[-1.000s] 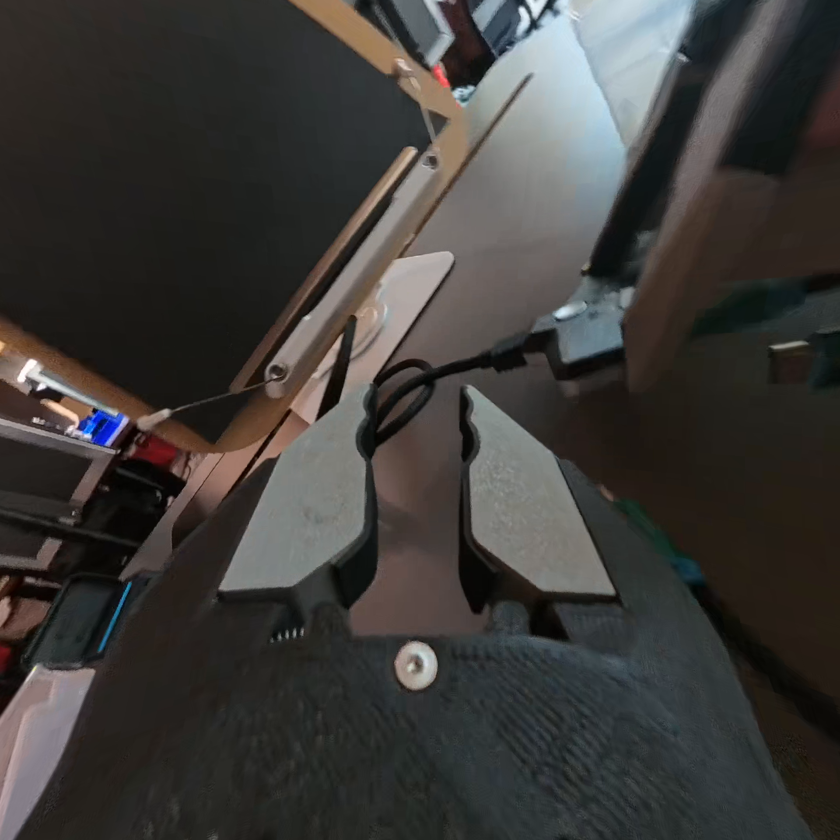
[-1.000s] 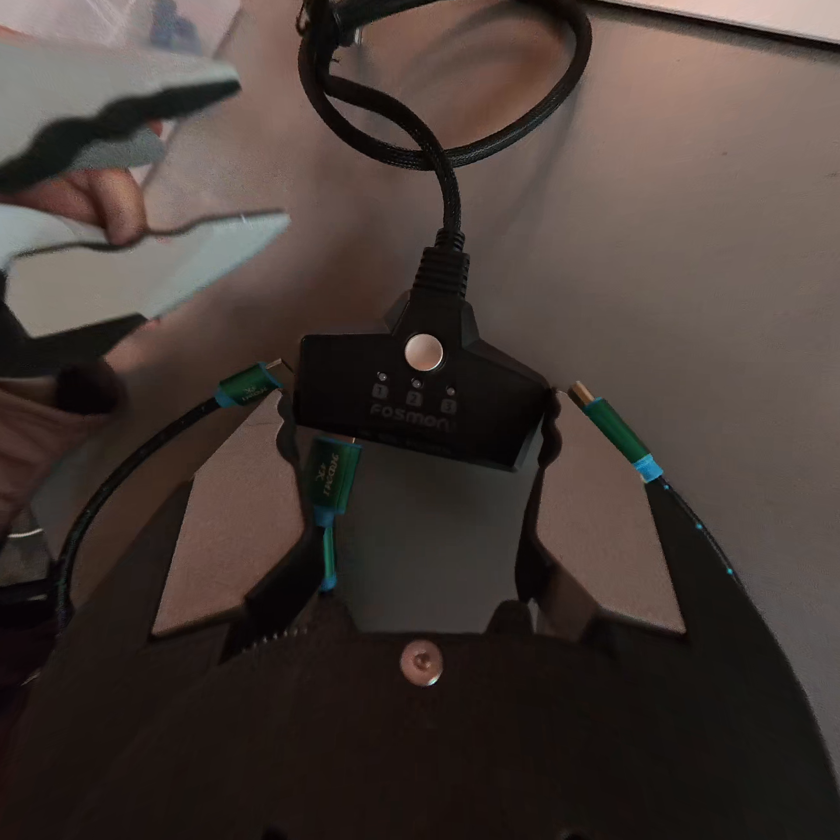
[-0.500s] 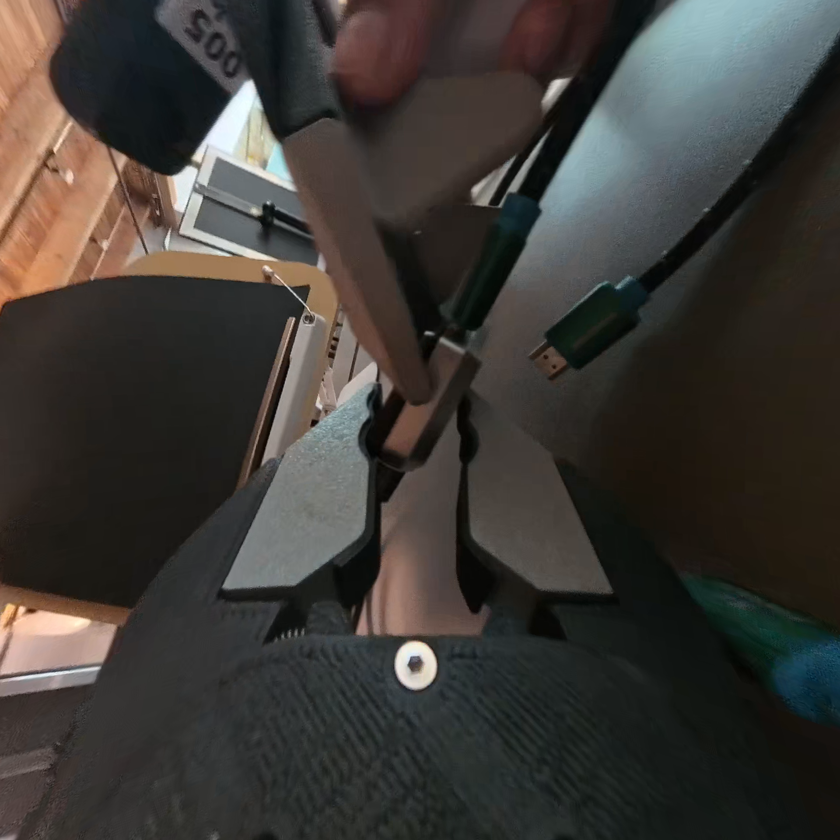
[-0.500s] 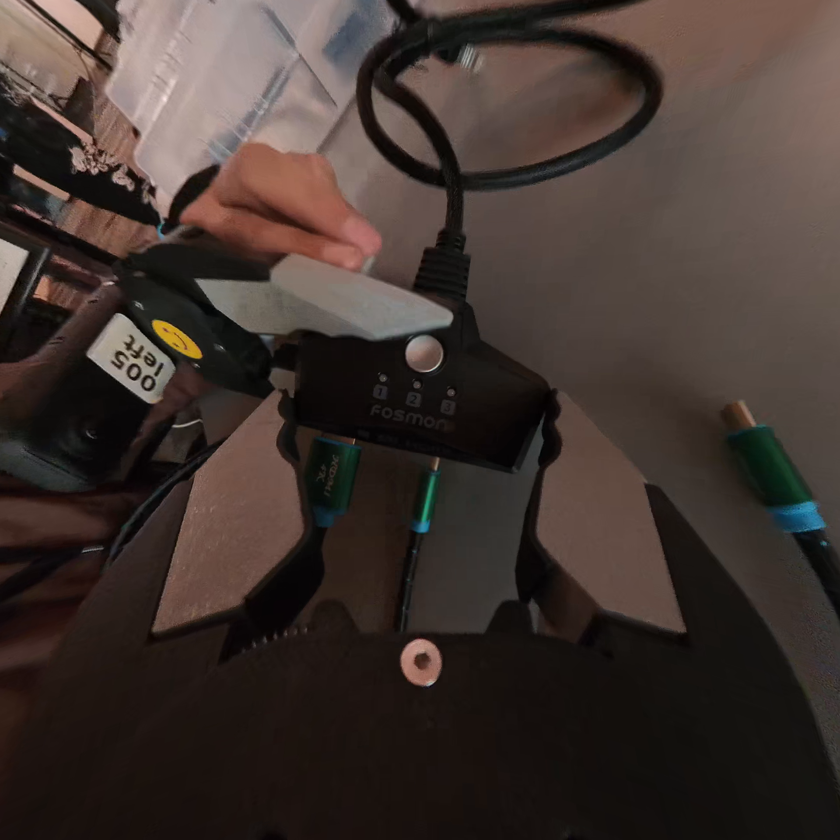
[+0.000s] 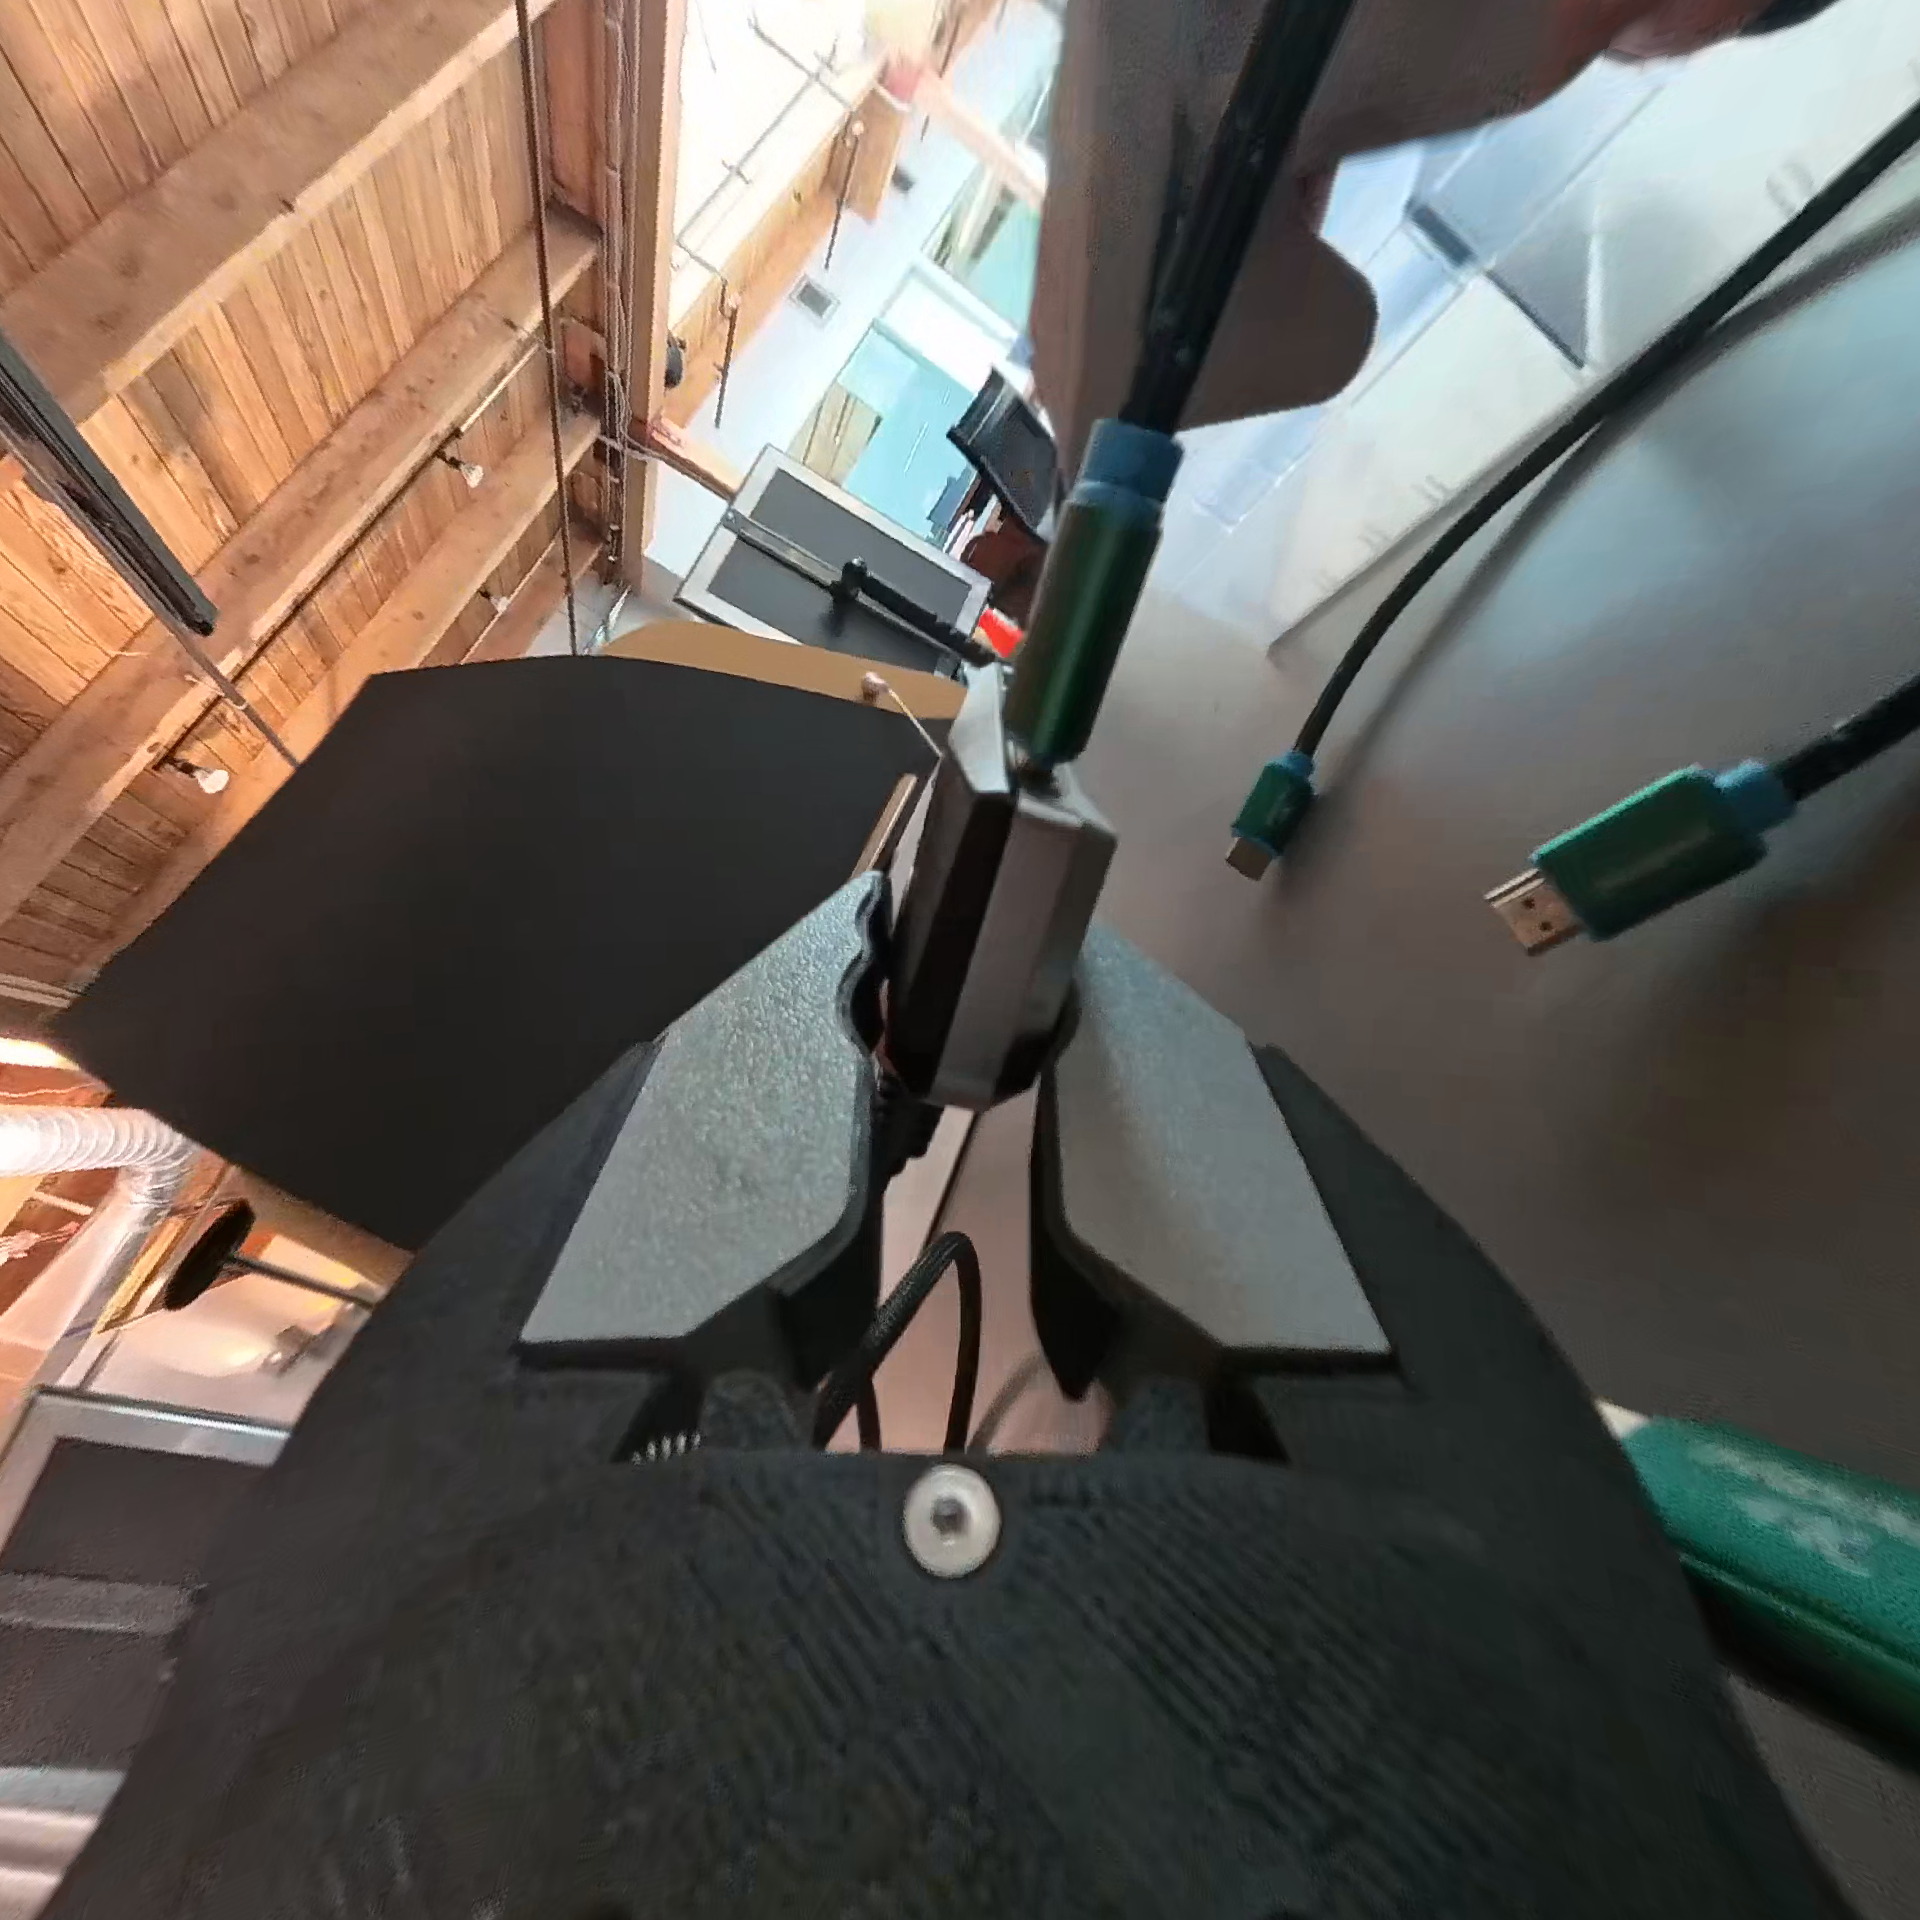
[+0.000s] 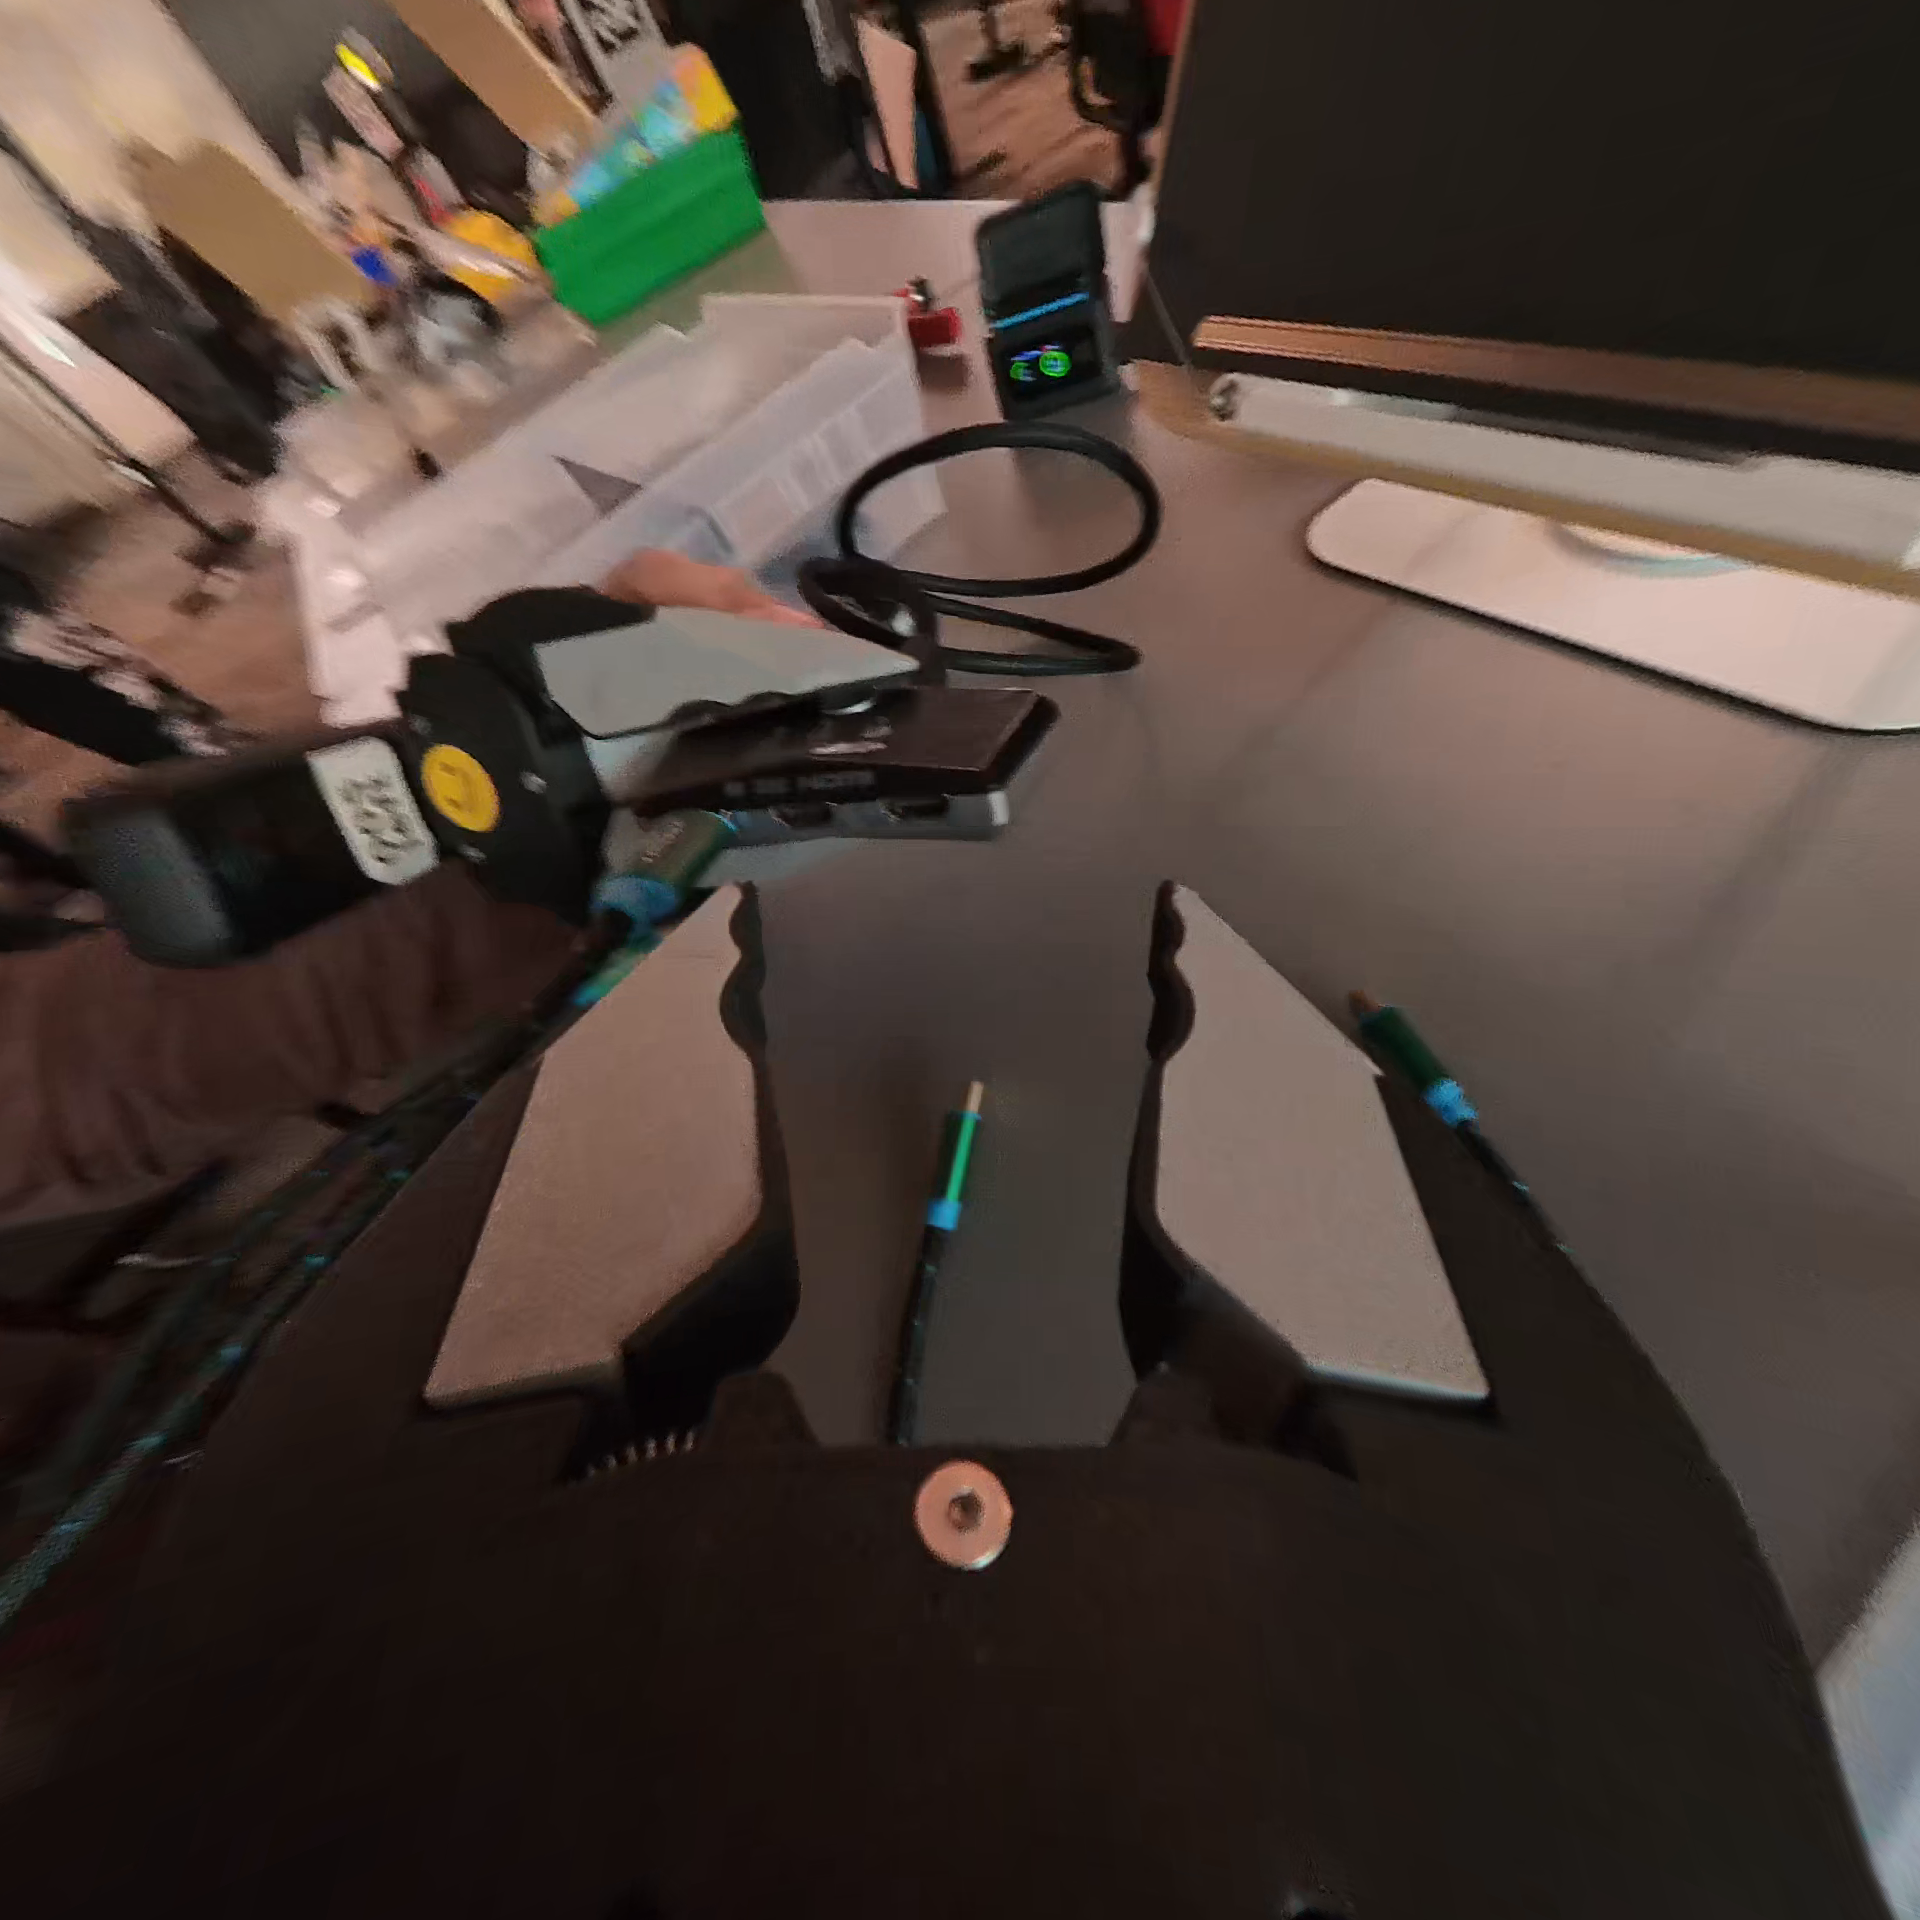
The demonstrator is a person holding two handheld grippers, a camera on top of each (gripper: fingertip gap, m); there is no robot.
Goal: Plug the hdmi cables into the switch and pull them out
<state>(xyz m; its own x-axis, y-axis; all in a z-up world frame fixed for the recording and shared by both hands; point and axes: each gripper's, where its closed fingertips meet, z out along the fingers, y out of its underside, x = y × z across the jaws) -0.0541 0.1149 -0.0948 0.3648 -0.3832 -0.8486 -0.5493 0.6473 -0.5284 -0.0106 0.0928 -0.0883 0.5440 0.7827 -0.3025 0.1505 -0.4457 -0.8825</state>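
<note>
Between the two fingers of the left gripper (image 5: 971, 971) sits the small black HDMI switch (image 5: 987, 935), pinched tight across its flat body and lifted just above the grey worktop (image 5: 1558, 1195). One green HDMI plug (image 5: 1081, 623) is pushed into its edge. The switch looks light and hard, so it may twist if squeezed at a corner; the flat middle is the best place to hold it. The cables look bendy but springy, and the stiff green shell of a plug is the part to grab, not the thin cord. The right gripper (image 6: 956, 925) is wide apart and holds nothing. A loose green plug (image 6: 961, 1143) lies on the worktop between its fingers, and another plug (image 6: 1403, 1049) lies just beside its right finger.
</note>
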